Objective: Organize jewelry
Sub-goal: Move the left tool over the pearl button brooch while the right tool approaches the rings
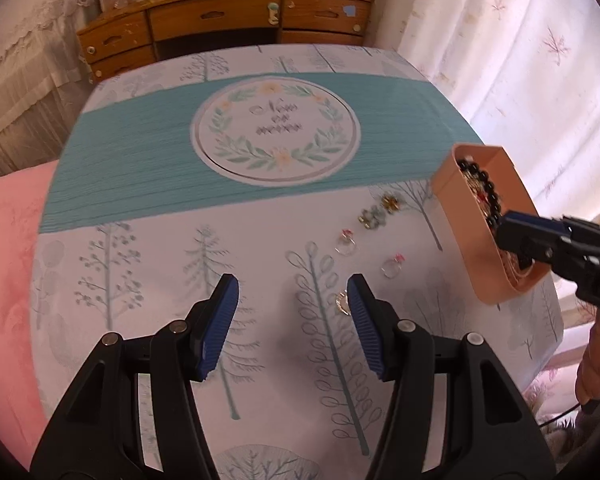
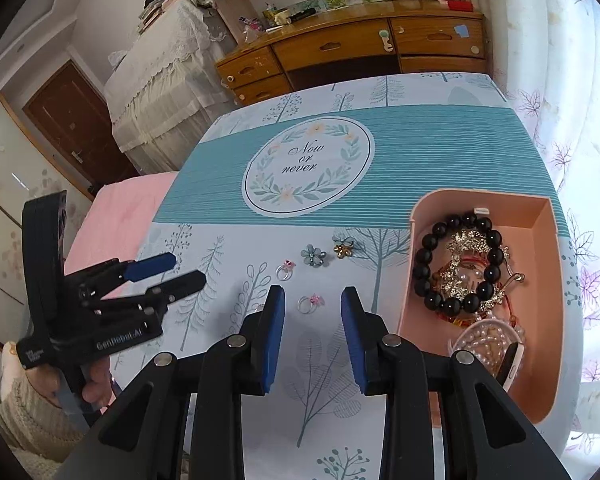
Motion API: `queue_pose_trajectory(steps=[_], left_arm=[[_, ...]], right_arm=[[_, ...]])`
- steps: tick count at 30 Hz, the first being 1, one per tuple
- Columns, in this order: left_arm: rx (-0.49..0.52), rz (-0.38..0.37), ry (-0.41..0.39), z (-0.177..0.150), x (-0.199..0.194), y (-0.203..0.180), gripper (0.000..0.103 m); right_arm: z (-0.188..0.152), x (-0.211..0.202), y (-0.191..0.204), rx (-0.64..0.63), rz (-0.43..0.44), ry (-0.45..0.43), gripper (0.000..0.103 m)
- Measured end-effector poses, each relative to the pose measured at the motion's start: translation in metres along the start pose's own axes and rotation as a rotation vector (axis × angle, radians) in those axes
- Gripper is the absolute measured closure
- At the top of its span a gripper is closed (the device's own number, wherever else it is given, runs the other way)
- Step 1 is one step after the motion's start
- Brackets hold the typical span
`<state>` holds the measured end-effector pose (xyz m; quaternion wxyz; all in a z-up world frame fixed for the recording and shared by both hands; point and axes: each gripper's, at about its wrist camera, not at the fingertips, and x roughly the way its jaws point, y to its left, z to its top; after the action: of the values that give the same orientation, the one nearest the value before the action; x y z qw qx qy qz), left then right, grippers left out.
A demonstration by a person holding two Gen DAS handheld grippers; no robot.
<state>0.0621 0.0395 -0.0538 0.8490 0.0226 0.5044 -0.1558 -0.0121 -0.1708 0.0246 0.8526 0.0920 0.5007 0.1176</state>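
A pink box (image 2: 544, 236) at the right of the table holds a black bead bracelet (image 2: 456, 256), silver chains and a pearl strand. On the cloth lie two rings with pink stones (image 2: 312, 303) (image 2: 285, 269), a grey-blue flower brooch (image 2: 313, 256) and a gold flower brooch (image 2: 343, 249). My right gripper (image 2: 312, 300) is open, with the nearer ring between its fingertips. My left gripper (image 1: 292, 288) is open and empty, low over the cloth; a small silver piece (image 1: 342, 302) lies by its right finger. The left gripper also shows in the right wrist view (image 2: 180, 272).
The table (image 2: 440, 152) wears a blue and white tree-print cloth with a round "Now or never" print. A pink bed (image 1: 8, 264) lies to the left. A wooden desk (image 2: 340, 52) stands behind. Curtains hang at the right.
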Motion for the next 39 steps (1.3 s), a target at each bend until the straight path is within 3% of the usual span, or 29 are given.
queue_pose_trajectory(steps=[5, 12, 16, 23, 39], left_arm=[[0.042, -0.036, 0.057, -0.017, 0.029, -0.019, 0.049], [0.072, -0.036, 0.066, -0.021, 0.052, -0.03, 0.05], [0.067, -0.035, 0.066, -0.017, 0.058, -0.029, 0.066], [0.107, -0.023, 0.049, -0.016, 0.06, -0.034, 0.07], [0.461, -0.12, 0.014, -0.02, 0.059, -0.044, 0.073]], right_arm=[[-0.006, 0.012, 0.002, -0.013, -0.003, 0.03, 0.073], [-0.014, 0.026, 0.003, -0.028, 0.006, 0.059, 0.073], [-0.015, 0.029, 0.003, -0.031, 0.012, 0.063, 0.073], [-0.015, 0.033, 0.003, -0.036, 0.018, 0.071, 0.073], [-0.019, 0.028, -0.003, -0.022, 0.029, 0.06, 0.073]])
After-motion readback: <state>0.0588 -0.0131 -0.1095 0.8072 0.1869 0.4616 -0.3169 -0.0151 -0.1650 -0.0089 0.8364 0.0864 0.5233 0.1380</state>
